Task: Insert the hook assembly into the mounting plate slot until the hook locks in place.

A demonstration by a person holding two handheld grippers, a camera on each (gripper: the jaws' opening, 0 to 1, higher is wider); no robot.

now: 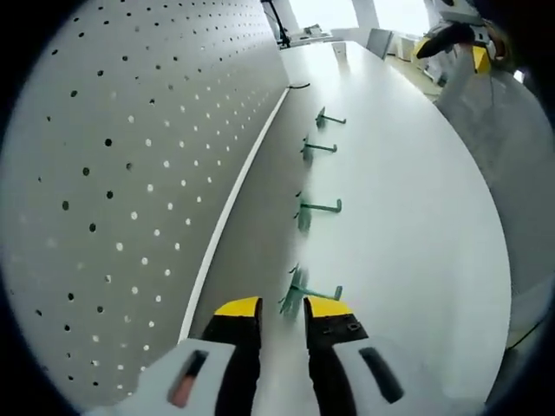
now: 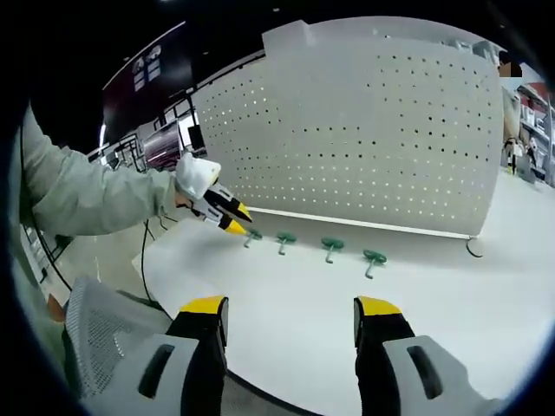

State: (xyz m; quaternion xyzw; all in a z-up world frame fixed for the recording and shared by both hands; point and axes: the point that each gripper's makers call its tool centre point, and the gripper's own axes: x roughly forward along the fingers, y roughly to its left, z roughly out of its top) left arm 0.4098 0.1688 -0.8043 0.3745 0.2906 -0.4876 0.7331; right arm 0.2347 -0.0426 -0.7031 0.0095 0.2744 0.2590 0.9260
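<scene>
The nearest green hook lies on the white table just ahead of my left gripper, slightly right of the gap between its open, empty jaws. Its long arm points right, across my approach, base plate toward the pegboard. Three more hooks line up beyond it along the board's foot. My left gripper is far nearer; in the right gripper view it hovers at the row's left end. My right gripper hangs well back, jaws wide, empty.
</scene>
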